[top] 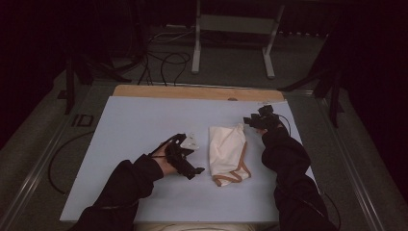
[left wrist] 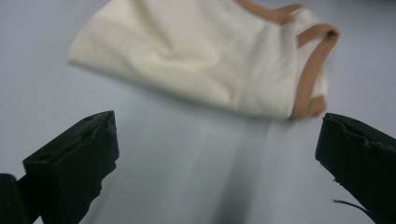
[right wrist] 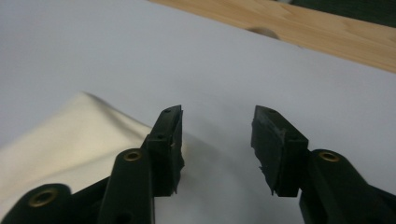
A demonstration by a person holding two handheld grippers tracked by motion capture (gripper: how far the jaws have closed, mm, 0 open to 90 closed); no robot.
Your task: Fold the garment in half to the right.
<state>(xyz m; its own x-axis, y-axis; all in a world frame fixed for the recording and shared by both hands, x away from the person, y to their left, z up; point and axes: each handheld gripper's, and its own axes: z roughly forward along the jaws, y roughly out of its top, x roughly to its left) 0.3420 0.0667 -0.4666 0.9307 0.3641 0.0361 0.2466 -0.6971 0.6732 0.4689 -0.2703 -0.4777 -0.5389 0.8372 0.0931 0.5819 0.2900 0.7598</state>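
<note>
A folded cream cloth (top: 228, 154) with tan trim lies on the pale sheet (top: 139, 125), right of centre. My left gripper (top: 195, 158) sits just left of the cloth and points at it. Its jaws stand wide open in the left gripper view, my left gripper (left wrist: 217, 154) having bare sheet between them and the cloth (left wrist: 196, 60) a short way ahead. At the cloth's far right corner my right gripper (top: 250, 120) hovers. In the right gripper view my right gripper (right wrist: 217, 135) is partly open with nothing between the jaws, and the cloth (right wrist: 70, 140) lies beside the left jaw.
A wooden strip (top: 192, 92) runs along the table's far edge, also seen as the wood board (right wrist: 303, 28). Beyond the table a metal stand (top: 231, 29) and loose cables (top: 163, 62) rest on the floor. Dark-sleeved forearms enter from the bottom.
</note>
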